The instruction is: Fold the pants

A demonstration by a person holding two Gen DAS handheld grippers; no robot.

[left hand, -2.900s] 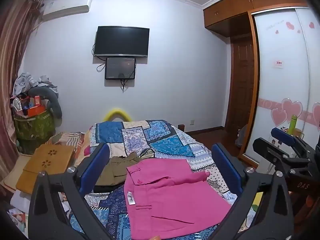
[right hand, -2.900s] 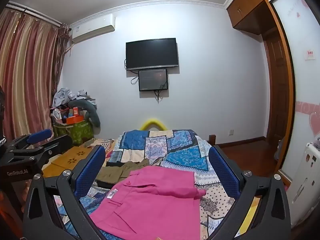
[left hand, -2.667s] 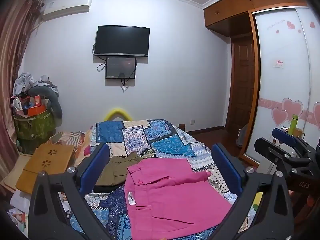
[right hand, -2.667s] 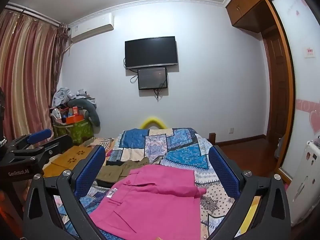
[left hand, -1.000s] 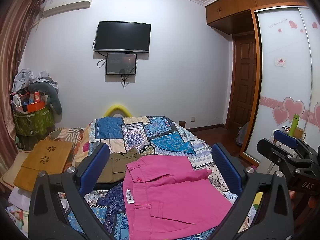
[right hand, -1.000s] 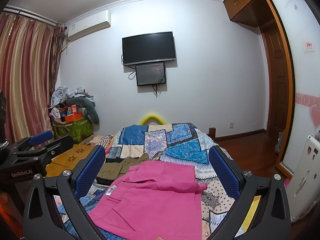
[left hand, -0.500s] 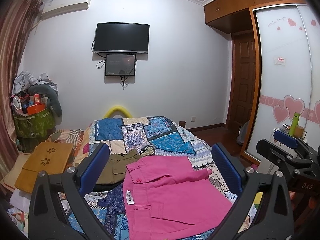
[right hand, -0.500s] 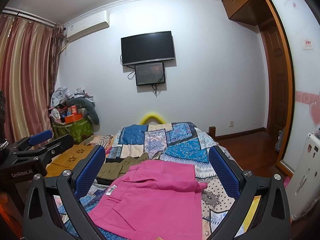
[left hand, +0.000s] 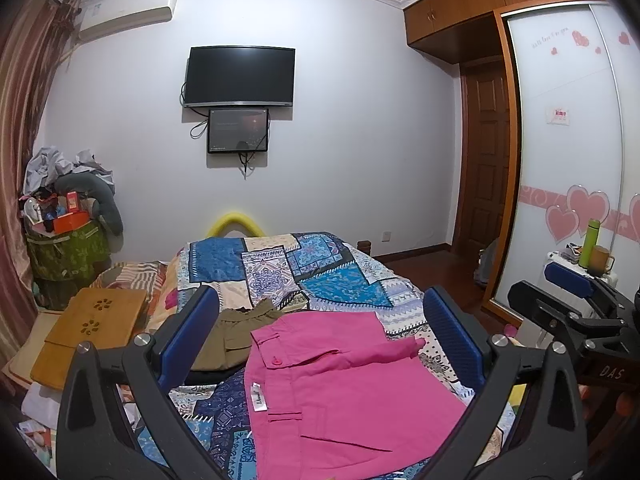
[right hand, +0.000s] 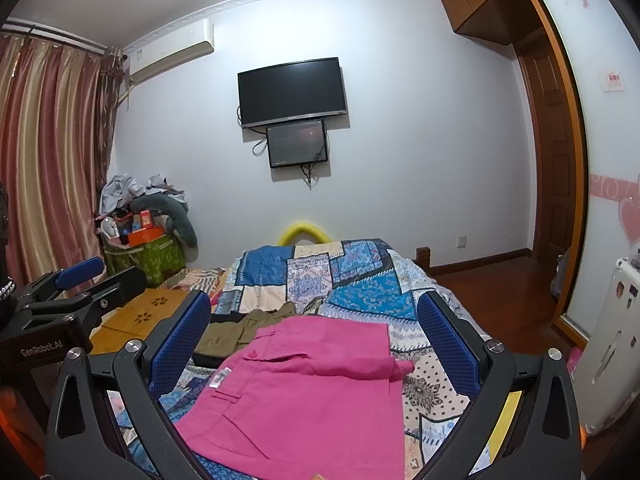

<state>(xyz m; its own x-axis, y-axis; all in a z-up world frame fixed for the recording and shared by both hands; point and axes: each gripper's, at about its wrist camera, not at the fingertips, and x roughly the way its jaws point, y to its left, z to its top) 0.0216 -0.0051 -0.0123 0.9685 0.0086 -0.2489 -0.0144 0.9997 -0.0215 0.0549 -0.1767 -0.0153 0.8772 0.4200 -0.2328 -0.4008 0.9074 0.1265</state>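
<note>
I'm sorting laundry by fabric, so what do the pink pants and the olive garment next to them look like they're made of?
The pink pants look like a matte woven cotton or twill: crisp creases, stitched belt loops, no sheen. The olive garment seems a softer, thinner woven cloth, since it lies bunched and crumpled. Neither weave is resolved closely enough to be sure.

Pants: one pink (left hand: 344, 384), one olive (left hand: 232, 332); screens: two (left hand: 240, 76).

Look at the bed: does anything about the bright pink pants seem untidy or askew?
The bright pink pants lie slightly askew on the patchwork quilt, with a fabric flap sticking out at the right edge. Both grippers hover open, touching nothing.
</note>
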